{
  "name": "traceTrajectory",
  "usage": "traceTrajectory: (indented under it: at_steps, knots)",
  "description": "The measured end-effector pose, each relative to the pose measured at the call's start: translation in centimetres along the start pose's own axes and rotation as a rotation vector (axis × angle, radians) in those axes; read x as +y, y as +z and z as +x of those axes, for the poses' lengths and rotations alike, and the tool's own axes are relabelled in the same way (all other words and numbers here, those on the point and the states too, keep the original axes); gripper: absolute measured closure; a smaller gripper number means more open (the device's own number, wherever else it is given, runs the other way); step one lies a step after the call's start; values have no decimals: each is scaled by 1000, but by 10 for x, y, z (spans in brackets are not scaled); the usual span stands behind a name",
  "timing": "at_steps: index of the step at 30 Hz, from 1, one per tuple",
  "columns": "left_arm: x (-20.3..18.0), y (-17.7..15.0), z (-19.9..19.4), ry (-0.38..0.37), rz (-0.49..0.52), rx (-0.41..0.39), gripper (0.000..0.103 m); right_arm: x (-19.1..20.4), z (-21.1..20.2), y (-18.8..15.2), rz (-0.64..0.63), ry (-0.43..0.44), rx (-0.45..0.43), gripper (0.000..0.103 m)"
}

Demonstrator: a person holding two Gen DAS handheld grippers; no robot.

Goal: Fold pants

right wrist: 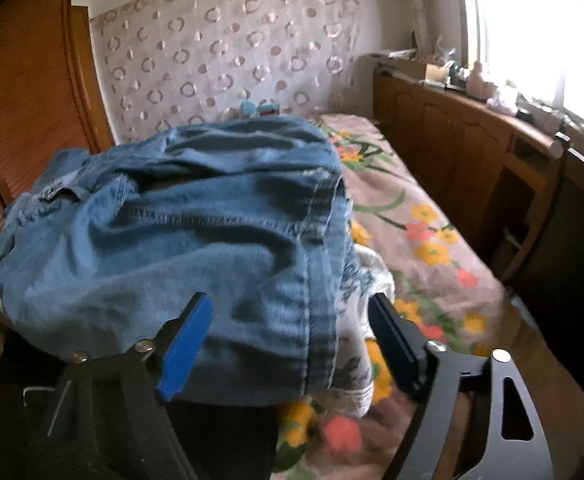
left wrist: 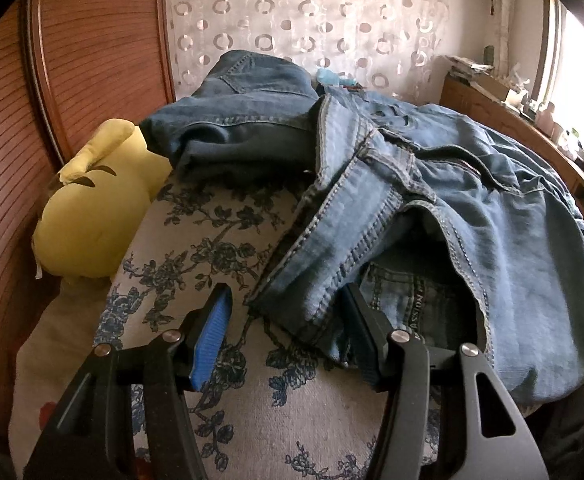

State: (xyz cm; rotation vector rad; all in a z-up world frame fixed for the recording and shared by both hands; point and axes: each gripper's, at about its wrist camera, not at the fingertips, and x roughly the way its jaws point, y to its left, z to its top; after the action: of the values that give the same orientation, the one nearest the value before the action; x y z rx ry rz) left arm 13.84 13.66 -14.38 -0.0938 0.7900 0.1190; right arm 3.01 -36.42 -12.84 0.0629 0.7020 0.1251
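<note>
The light blue pants (left wrist: 472, 216) lay in a crumpled heap on a cushion with a blue flower print (left wrist: 227, 248), beside a darker folded pair of jeans (left wrist: 235, 120) and a yellow plush toy (left wrist: 87, 216). The left gripper (left wrist: 287, 340) had its jaws spread around the waistband corner, the pads not pressing it. The right gripper (right wrist: 292, 344) stood with jaws spread around the hanging edge of the pants (right wrist: 171, 224), not pinching it.

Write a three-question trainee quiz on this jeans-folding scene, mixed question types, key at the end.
1. True or false: the left gripper has its jaws clamped shut on the yellow plush toy.
2. What lies behind the light blue jeans? A) darker folded jeans B) a towel
3. Fill in: the bed cover in the right wrist view has a ___ print.

Key: 1 false; 2 A; 3 flower
</note>
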Motion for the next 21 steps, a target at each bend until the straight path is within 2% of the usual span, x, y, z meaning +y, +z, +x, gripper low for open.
traceTrajectory:
  at_steps: [5, 9, 12, 13, 15, 16, 18, 21]
  knots:
    - [0, 0, 1, -3, 4, -3, 45, -2, -4, -2, -25, 20, 19, 42]
    - [1, 1, 3, -5, 5, -9, 45, -5, -4, -4, -33, 5, 19, 49]
    - [1, 2, 4, -6, 9, -10, 47, -7, -7, -5, -44, -13, 13, 58]
    - [1, 2, 3, -10, 11, -11, 55, -6, -5, -4, -55, -25, 11, 62]
    - [-2, 2, 1, -21, 17, -20, 64, -8, -3, -4, -68, -34, 6, 65]
    - [-3, 2, -1, -22, 22, -28, 73, -9, -4, -5, -74, -33, 3, 67]
    - [-6, 3, -9, -35, 29, -48, 80, -10, -4, -5, -81, -35, 1, 72]
    - [-10, 5, -24, -41, 43, -85, 84, -12, -6, -5, -85, -39, 4, 78]
